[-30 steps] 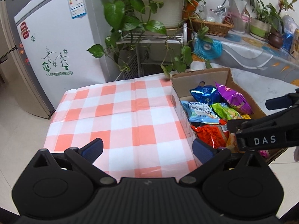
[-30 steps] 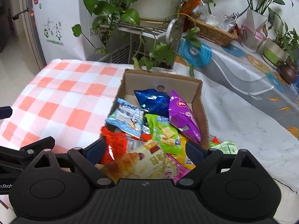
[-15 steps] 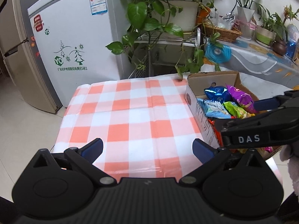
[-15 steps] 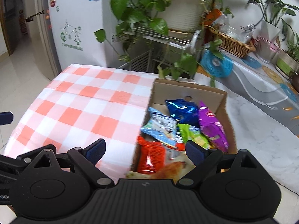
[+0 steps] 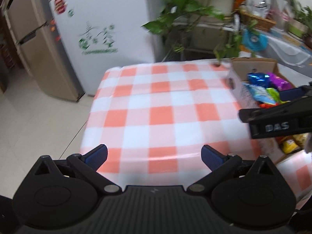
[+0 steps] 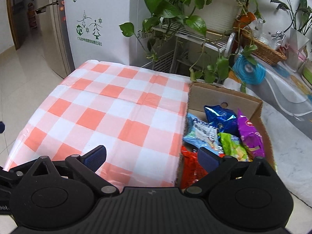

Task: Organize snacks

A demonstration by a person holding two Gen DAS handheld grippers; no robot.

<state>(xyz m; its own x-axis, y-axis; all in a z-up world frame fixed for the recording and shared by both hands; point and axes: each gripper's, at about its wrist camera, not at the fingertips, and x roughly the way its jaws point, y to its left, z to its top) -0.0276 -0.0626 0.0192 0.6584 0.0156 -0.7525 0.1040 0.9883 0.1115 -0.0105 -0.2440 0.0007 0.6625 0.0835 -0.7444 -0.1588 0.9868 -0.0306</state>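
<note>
A cardboard box (image 6: 226, 95) full of snack bags stands at the right edge of the orange-and-white checked tablecloth (image 6: 117, 113). Inside lie a blue foil bag (image 6: 220, 117), a purple bag (image 6: 249, 132), a green bag (image 6: 232, 146), a light blue bag (image 6: 200, 134) and a red bag (image 6: 193, 167). My right gripper (image 6: 152, 156) is open and empty above the cloth's near edge, its right finger over the red bag. My left gripper (image 5: 154, 154) is open and empty above the near cloth. The box (image 5: 253, 66) shows at the left wrist view's right edge, behind the right gripper's body (image 5: 276, 120).
A white fridge (image 6: 97, 23) and a brown cabinet stand behind the table on the left. Potted trailing plants on a wire rack (image 6: 195, 19) hang over the box's far side. A marble counter (image 6: 288, 81) with a wicker basket (image 6: 263, 48) runs to the right.
Both grippers have pulled back and shifted left away from the box. The box now sits further right and smaller in both views. The jaws stayed open.
</note>
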